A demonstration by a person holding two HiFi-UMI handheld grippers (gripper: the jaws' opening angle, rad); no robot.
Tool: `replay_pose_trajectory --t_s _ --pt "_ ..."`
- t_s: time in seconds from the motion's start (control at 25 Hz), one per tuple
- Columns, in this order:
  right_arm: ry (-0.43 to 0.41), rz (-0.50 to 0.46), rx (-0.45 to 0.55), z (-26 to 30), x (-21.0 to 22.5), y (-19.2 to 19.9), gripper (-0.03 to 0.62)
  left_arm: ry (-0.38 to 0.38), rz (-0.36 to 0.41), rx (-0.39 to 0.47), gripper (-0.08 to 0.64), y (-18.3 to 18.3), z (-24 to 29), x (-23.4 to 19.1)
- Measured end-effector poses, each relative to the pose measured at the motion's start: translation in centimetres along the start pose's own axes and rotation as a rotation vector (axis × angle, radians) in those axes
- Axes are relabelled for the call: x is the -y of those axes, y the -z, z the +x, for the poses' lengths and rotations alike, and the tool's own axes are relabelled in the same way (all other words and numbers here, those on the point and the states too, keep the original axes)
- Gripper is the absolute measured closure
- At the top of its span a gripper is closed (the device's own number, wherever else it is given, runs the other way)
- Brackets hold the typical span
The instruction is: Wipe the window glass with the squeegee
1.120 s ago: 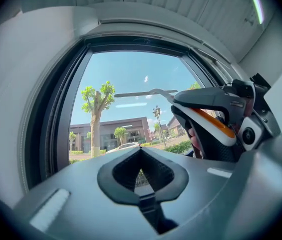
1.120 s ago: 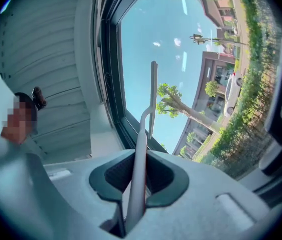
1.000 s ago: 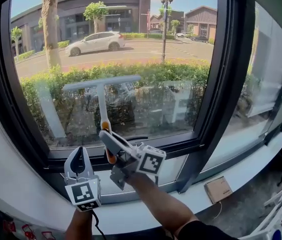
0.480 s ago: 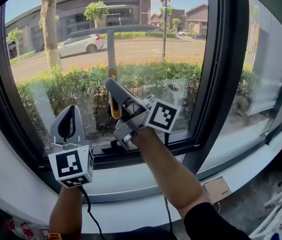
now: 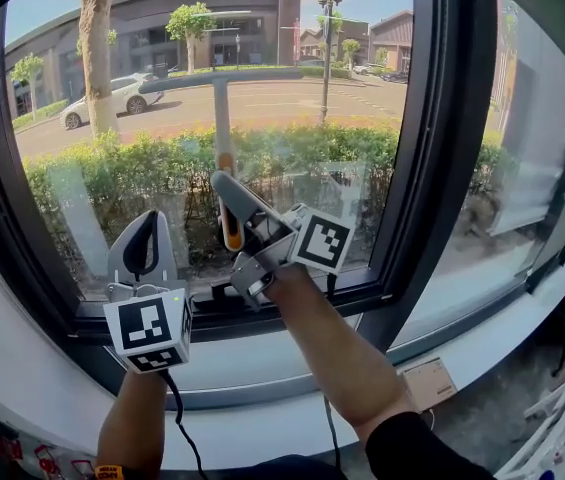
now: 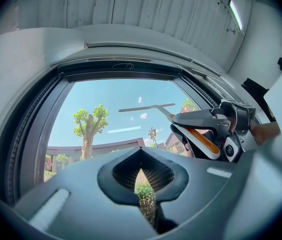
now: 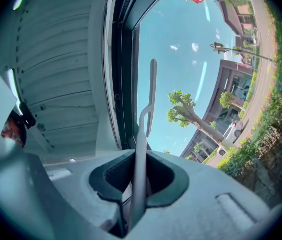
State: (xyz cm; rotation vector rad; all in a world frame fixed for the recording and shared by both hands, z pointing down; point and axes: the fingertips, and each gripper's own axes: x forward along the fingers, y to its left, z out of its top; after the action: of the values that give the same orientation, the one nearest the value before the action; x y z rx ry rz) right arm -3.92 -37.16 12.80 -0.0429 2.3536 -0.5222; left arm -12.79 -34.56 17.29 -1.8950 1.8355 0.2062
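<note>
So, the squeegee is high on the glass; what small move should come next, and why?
Probably draw the squeegee straight down. The right gripper is shut on it, and the blade lies nearly level, high on the window glass, with most of the glass below it.

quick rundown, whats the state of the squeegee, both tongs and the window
squeegee, upright, gripped by its handle, blade level at the top
right tongs, shut on the squeegee
left tongs, shut, holding nothing
window, looks closed
</note>
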Motion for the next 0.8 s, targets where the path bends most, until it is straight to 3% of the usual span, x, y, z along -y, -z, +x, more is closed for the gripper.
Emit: replay_pose_trajectory --t_s 0.2,0.36,0.6,0.8 --pt "0.028 0.069 0.001 -4.1 1.3 2.8 0.546 0.026 -0.036 -0.059 0.541 3.8 -1.0 2.0" --pt "0.086 0.125 -0.010 -9.2 3.3 6.1 0.546 0.054 -0.119 -0.147 0.541 8.5 -2.6 4.6" --pt "0.160 0.209 0.005 -15.6 5.3 10.2 0.546 0.109 -0.180 -0.273 0.541 14.9 -6.2 9.1" --pt "0.201 0.224 -0.015 -18.3 6.0 11.6 0.546 0.146 -0.161 -0.364 0.541 19.1 -8.7 11.1"
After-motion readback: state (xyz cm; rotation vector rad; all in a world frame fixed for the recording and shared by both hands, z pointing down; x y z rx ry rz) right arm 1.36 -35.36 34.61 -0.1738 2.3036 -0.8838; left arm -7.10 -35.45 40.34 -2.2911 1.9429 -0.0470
